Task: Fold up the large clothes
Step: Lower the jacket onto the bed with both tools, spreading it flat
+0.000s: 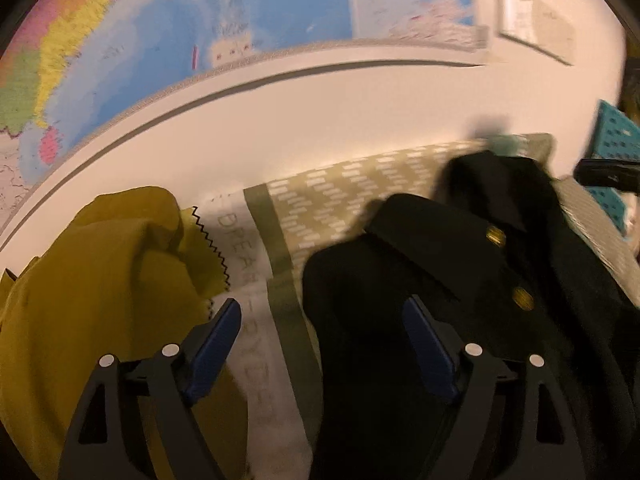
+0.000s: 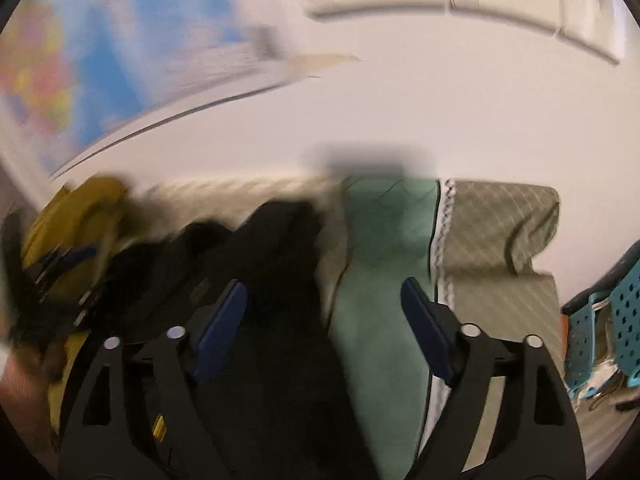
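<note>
Left wrist view: I look down along my left gripper (image 1: 322, 322); its jaws stand wide apart with nothing pinched between the blue pads (image 1: 216, 350); beneath them lies a cream and olive patterned bedcover (image 1: 344, 196) printed with faint lettering. To the left sits a crumpled mustard-yellow garment (image 1: 100, 276) with a black zigzag-stitched edge; to the right, partly under the right-hand finger, lies a black garment (image 1: 432, 280) with two gold buttons, heaped rather than flat. Behind the bed is a white ledge, then a colourful world map (image 1: 160, 32) on the wall; a teal perforated basket (image 1: 614, 144) shows at the far right edge.

Right wrist view: heavily blurred; my right gripper (image 2: 324, 312) is also spread wide and grips nothing; the black garment (image 2: 260, 280) fills the space under its left finger, and a green quilted panel (image 2: 384, 240) of bedding lies under the gap. The yellow garment (image 2: 76, 216) is a smear at far left, with what seems to be the other gripper over it, though I cannot be sure; the teal basket (image 2: 600, 328) sits at right.

My judgement: both claws are free above the black garment, so the step is choosing fresh hold points; I would find two matching corners or the shoulders, pinch a single layer of cloth only, keep clear of the bedcover beneath, and lift evenly so the fabric spreads flat before folding.
</note>
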Available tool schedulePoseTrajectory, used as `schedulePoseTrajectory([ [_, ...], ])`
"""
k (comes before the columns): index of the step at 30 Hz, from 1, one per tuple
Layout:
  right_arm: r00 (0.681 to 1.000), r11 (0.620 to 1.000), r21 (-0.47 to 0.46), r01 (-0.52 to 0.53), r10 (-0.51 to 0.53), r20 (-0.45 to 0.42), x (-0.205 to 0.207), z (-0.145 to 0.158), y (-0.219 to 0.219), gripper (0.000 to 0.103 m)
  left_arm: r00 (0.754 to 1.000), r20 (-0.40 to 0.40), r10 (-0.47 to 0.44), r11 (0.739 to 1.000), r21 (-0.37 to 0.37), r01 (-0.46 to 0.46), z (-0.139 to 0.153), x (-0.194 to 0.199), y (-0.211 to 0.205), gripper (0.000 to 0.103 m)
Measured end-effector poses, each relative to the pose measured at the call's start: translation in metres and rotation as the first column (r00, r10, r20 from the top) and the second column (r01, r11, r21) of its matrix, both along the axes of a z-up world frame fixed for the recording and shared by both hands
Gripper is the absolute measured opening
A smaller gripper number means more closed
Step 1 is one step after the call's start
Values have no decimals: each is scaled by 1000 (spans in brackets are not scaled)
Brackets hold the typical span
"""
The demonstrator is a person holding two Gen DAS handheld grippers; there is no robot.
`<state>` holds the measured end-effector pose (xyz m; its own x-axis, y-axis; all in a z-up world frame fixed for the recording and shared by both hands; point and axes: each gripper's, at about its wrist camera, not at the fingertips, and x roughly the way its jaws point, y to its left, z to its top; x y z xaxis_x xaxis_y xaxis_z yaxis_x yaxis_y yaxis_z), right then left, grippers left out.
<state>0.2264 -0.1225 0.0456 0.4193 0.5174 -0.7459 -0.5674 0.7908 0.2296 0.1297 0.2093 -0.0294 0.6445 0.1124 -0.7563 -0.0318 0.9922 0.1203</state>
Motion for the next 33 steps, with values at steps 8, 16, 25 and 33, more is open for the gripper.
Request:
schedulePoseTrajectory([
  [8, 952, 947, -97, -307, 307, -12, -172, -6, -6, 87, 992, 15, -124, 989, -77, 125, 7, -94, -22, 87],
  [16, 933, 927, -127, -352, 336, -131, -225, -64, -3, 16, 973, -38, -228, 965, -140, 221, -14, -157, -60, 92],
  [25, 995, 993, 104, -62, 52, 90, -187, 60, -116, 6, 970, -151, -192, 979, -97, 178, -33, -164, -61, 43],
  [33, 962, 952, 144, 271, -270, -26, -105, 34, -206, 7, 985, -146, -93, 990, -122, 75, -25, -157, -33, 21],
])
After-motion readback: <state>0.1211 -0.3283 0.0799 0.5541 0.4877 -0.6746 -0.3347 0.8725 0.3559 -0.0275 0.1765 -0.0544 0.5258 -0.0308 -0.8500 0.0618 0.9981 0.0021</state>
